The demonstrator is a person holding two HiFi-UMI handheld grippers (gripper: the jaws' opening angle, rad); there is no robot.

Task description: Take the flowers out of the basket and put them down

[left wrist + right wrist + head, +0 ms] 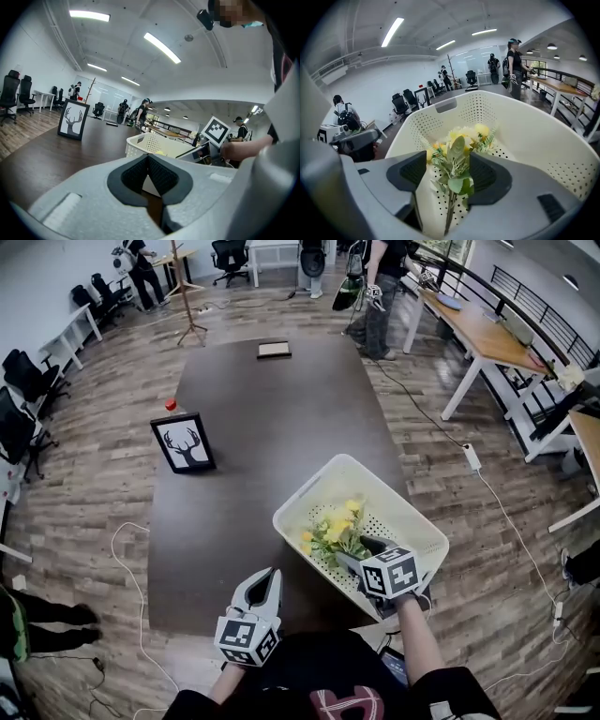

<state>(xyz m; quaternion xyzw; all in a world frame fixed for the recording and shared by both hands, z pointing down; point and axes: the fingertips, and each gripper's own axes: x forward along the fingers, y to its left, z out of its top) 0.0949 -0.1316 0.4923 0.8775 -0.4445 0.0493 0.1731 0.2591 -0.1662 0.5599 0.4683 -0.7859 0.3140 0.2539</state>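
Head view: a white perforated plastic basket (323, 474) sits on the near right corner of the dark brown table (272, 418), holding yellow artificial flowers with green leaves (333, 529). Left gripper view: the left gripper (148, 158) is clenched on nothing. Right gripper view: the right gripper (449, 168) gapes, stems between unpressed pads.

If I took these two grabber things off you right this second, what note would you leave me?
The left gripper: fingers shut, empty, over the near edge of the table.
The right gripper: fingers open, reaching into the basket, one on each side of the stem, not gripping.
The flowers: lying in the basket.
Done: nothing lifted out.
Left: close on the stem, lift the flowers out, lay them on the table.
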